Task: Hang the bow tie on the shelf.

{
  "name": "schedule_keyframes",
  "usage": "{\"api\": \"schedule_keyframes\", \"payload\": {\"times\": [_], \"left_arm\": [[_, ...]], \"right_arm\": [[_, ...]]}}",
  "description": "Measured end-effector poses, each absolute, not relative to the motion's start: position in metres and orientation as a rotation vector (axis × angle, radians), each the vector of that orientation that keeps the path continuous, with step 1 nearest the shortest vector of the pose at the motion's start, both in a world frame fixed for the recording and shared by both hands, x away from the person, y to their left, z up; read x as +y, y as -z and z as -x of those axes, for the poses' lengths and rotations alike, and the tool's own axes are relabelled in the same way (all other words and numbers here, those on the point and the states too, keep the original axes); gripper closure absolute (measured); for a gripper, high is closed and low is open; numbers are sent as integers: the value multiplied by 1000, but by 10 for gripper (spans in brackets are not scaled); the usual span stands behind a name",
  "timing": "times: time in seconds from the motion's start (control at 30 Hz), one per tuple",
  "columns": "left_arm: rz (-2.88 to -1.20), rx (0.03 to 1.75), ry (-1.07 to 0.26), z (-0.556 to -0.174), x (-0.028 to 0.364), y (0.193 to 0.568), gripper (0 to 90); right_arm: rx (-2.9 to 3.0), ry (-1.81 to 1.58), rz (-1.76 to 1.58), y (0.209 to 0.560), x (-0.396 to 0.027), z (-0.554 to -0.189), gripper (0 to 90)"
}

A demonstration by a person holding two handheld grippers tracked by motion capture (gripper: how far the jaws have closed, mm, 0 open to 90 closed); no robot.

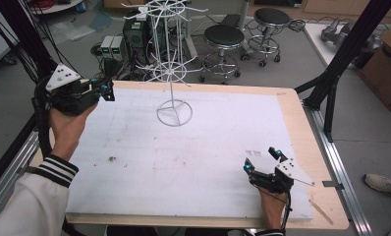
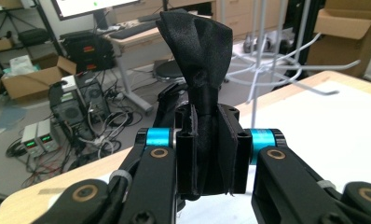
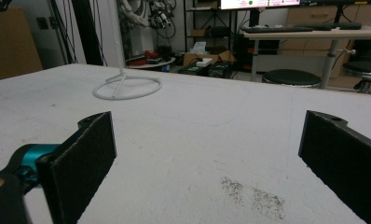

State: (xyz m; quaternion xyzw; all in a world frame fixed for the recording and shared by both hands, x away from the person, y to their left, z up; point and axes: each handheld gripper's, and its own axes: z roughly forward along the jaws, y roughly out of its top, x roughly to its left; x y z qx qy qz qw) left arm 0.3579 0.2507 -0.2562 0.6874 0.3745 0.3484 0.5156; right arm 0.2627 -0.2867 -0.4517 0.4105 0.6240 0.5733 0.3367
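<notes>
A black satin strip [image 2: 198, 44], knotted like a bow, sticks up from my left gripper [image 2: 210, 140], whose jaws are shut on it. In the high view that left gripper [image 1: 106, 92] is held above the table's back left corner, left of a white wire hook rack [image 1: 170, 69]. The rack's ring base [image 3: 127, 87] stands on the white mat [image 1: 183, 162], and its arms [image 2: 286, 70] reach out close ahead of the strip. My right gripper [image 1: 262, 160] rests low near the front right of the mat. Its jaws [image 3: 207, 154] stand wide open around bare mat.
The mat covers a wooden table [image 1: 311, 147] and has a dark smudge [image 3: 253, 196] just ahead of the right gripper. Black frame posts [image 1: 348, 49] rise at the table's right. Two stools [image 1: 224, 37] and floor electronics [image 1: 112, 46] lie beyond the far edge.
</notes>
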Motion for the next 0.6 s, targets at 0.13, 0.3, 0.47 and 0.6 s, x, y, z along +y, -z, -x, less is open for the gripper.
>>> {"api": "schedule_keyframes", "payload": {"times": [0.13,0.3,0.47,0.6], "left_arm": [[-1644,872,-828,-356,242,249,780],[-1643,851,-822,-355,232,242,780],[-1649,841,-818,-361,221,238,780],[-1647,829,-805,-368,210,238,780]], "right_arm": [[1627,-1496,-1070,452,-287,-263,29],[1627,-1494,-1066,452,-287,-263,29],[1625,-1495,-1071,452,-287,-262,29],[1624,-1497,-1074,452,-287,-262,29]]}}
